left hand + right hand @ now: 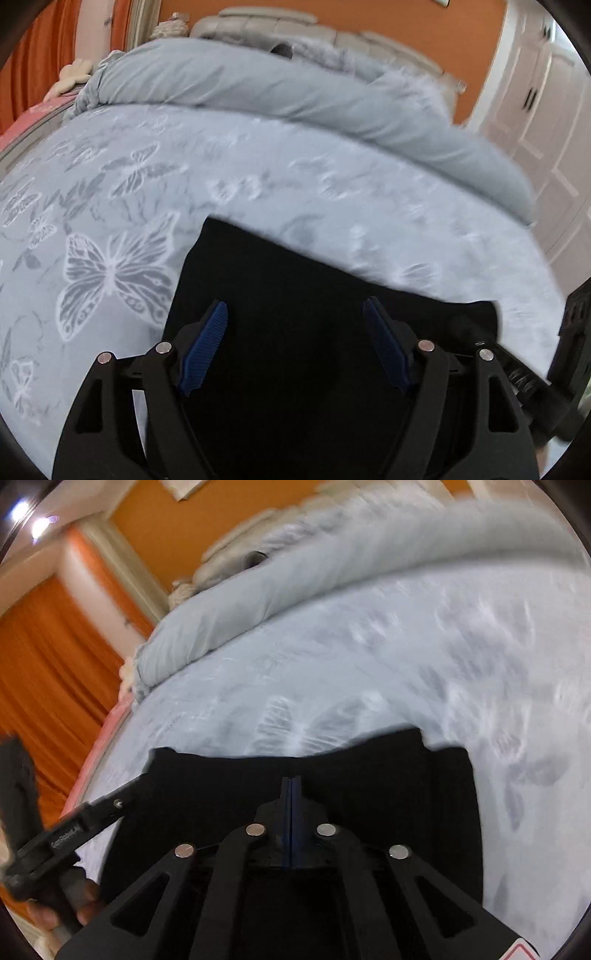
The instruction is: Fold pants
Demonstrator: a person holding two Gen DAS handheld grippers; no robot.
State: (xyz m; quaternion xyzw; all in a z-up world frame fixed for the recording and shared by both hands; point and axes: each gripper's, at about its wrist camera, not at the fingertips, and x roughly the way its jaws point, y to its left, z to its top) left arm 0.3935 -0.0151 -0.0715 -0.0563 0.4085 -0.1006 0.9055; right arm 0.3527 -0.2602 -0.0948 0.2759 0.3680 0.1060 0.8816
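Black pants (295,295) lie folded flat on a pale blue butterfly-print bedsheet (110,206). My left gripper (295,308) hovers over them with its blue pads wide apart and nothing between them. In the right wrist view the pants (388,775) fill the lower middle. My right gripper (291,781) has its blue pads pressed together over the pants; whether cloth is pinched between them does not show. The left gripper's body (74,830) and the hand holding it show at the left edge of the right wrist view.
A rolled grey duvet (295,92) lies across the far side of the bed, with pillows and a padded headboard (295,26) behind. Orange curtains (44,657) hang at the left. White wardrobe doors (546,110) stand at the right.
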